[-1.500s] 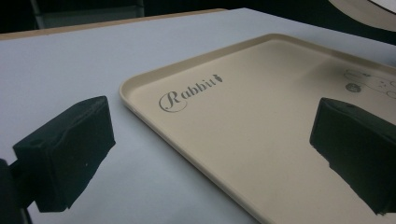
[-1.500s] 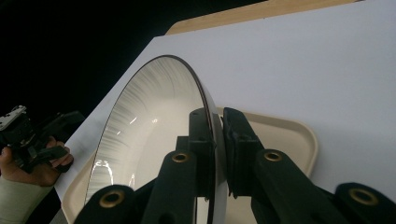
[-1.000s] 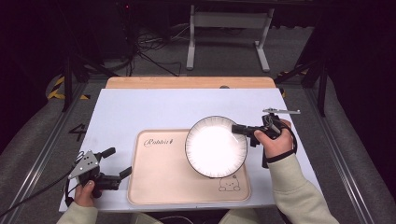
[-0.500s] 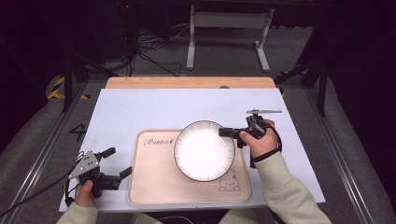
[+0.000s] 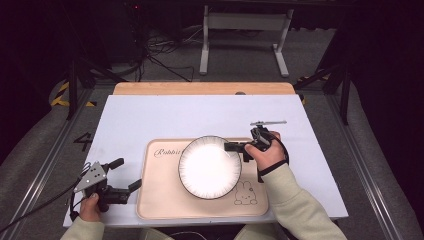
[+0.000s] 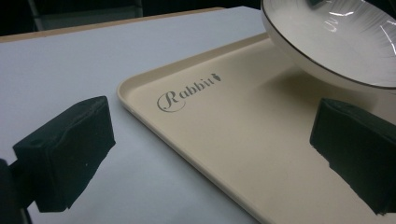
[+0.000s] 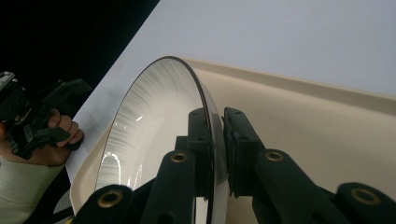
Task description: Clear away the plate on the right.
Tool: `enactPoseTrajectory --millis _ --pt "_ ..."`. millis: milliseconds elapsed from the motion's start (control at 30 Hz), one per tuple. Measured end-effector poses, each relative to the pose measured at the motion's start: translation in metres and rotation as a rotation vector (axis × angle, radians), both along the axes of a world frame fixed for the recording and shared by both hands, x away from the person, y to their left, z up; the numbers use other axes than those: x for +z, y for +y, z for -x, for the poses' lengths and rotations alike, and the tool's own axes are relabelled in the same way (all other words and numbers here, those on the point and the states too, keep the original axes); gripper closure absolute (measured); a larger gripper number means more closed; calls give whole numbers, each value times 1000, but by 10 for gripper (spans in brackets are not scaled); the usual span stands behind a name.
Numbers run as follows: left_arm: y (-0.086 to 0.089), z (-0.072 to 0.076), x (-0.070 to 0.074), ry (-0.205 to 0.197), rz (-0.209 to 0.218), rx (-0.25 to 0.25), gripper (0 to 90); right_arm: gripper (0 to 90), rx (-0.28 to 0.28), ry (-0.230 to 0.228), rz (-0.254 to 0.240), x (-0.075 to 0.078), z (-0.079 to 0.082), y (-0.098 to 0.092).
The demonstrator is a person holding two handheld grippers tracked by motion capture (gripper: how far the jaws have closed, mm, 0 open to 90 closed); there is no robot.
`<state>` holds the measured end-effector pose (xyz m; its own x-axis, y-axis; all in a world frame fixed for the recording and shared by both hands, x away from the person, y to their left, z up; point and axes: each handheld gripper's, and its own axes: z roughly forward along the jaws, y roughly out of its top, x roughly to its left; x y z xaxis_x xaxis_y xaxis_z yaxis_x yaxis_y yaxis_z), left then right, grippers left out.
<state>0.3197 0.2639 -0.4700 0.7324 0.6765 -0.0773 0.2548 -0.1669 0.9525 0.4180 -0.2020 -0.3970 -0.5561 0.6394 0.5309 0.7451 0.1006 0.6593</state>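
Note:
A white plate [image 5: 210, 166] with a thin dark rim hangs just over the cream tray [image 5: 160, 200] marked "Rabbit". My right gripper [image 5: 232, 147] is shut on the plate's right rim, with one jaw inside the rim and one outside; in the right gripper view its pads pinch the plate [image 7: 154, 121] edge-on above the tray [image 7: 327, 140]. At the table's near left corner my left gripper [image 5: 125, 175] stands open with nothing between its jaws, pointing at the tray's left edge. The left gripper view looks across the tray [image 6: 233, 140] at the plate [image 6: 336, 42] above it.
The tray lies on a white table top [image 5: 200, 115] with a wooden strip [image 5: 200, 88] along the far edge. A small rabbit drawing [image 5: 242, 192] marks the tray's near right corner. Metal stand legs [image 5: 240, 45] and cables lie on the dark floor beyond.
My right gripper has carried the plate leftward and down, from over the tray's right edge to over its middle. The left gripper has stayed put.

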Motion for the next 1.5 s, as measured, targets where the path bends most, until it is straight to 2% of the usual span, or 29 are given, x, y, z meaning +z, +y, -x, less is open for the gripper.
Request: enactPoseTrajectory --millis 300,667,933,1500 --pt "0 0 0 7 -4 1 3 820 6 46 -2 -16 -5 7" --pt "0 0 0 7 -4 0 4 818 1 105 -22 -28 -9 9" --pt "-1 0 0 11 -3 0 3 816 4 96 -17 -32 -10 10" --pt "-1 0 0 9 -1 5 4 833 34 43 23 -38 -15 12"
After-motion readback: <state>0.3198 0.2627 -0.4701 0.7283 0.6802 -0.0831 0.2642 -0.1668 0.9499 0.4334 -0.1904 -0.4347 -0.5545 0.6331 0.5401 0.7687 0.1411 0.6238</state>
